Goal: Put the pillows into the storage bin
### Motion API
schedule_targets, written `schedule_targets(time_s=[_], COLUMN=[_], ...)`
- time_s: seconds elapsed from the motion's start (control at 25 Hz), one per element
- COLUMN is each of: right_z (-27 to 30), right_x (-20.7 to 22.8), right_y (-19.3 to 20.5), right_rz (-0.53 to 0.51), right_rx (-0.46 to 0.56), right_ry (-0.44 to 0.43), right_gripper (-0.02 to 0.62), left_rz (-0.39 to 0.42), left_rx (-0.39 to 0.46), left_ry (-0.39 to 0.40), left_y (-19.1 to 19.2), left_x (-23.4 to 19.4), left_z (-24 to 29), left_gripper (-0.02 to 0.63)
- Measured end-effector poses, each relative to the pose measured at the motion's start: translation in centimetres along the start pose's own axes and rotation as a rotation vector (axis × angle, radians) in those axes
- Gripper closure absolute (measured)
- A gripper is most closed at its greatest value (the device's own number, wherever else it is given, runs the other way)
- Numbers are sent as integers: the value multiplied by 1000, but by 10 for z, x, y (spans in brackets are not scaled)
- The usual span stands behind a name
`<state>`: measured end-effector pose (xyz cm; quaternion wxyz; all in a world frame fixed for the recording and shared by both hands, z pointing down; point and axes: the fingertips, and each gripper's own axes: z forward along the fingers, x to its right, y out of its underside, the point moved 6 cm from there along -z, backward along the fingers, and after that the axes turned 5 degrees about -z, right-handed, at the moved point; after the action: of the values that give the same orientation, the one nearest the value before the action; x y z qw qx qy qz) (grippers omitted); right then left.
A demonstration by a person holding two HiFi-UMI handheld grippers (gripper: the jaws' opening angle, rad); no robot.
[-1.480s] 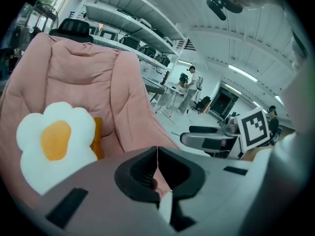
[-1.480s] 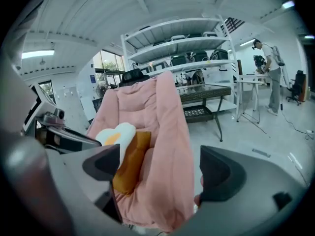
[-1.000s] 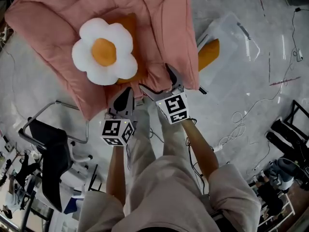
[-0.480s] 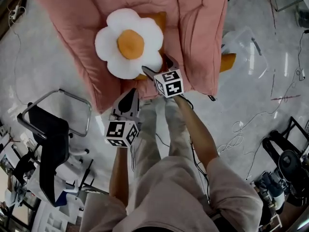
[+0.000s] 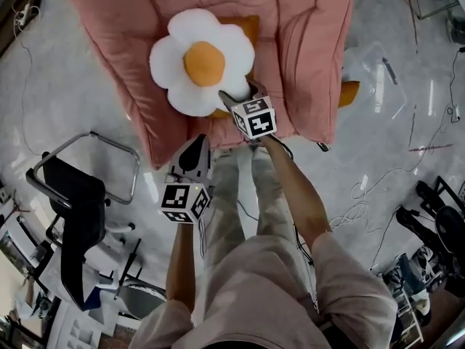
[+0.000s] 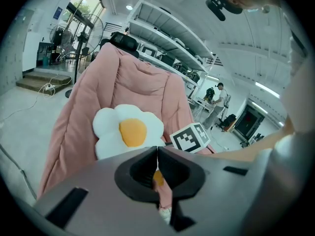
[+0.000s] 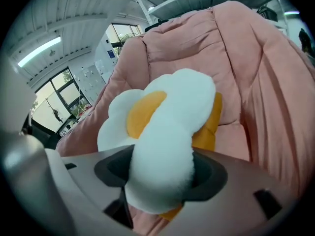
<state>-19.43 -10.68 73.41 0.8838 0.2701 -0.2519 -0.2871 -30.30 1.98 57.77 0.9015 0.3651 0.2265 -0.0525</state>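
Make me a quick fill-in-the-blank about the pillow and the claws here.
The flower pillow has ___ petals around an orange centre.
The padded chair is ___.
A petal sits between the jaws of the ___ claw.
The left claw holds ___.
Missing: white; pink; right; nothing.
The right claw has just been closing on that petal.

A petal of the flower-shaped pillow (image 5: 203, 60) sits between the jaws of the right gripper (image 5: 237, 93), which have just been closing on it. The rest of that pillow lies ahead of the jaws, on a second pillow (image 5: 248, 27), and both rest on the padded lounge chair (image 5: 309, 49). The left gripper (image 5: 196, 145), jaws together, hangs behind and left of the petal, off the chair's edge. Right of the right jaws stands the storage bin (image 5: 374, 64), with a third pillow (image 5: 349, 93) inside. An office chair (image 5: 76, 209) stands left of the left jaws.
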Motion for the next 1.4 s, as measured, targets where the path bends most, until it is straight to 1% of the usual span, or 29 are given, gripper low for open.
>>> schedule_targets(time_s=[0.24,0.32,0.4,0.48,0.64,0.72,0.84,1.16,1.4], right_z=[-19,-31,-47,-65,-104,-124,-153,-230,-294], right_x=[-11,-16,-21,-21,-14,-8,6,62,106], right_y=[-11,-18,-27,-32,-33,-31,-31,-34,-27], right_rz=[-68,-103,-135,-179,-328,-371,-360,-253,-174], right_rx=[39,62,93,120,134,146,178,287,366], right_ry=[30,35,45,73,162,187,221,332,416], right_gripper=[381,397,402,407,413,413,413,413,414], left_rz=[8,11,16,22,36,45,65,134,200], left_rx=[-3,-5,-7,-8,-9,-11,-18,-49,-71], left_ry=[8,11,13,17,37,48,71,136,209], left_y=[0,0,0,1,1,1,0,-1,0], left_x=[3,6,10,16,35,47,68,128,184], left_z=[4,5,7,11,21,26,35,63,89], left_gripper=[594,594,594,594,594,594,594,594,594])
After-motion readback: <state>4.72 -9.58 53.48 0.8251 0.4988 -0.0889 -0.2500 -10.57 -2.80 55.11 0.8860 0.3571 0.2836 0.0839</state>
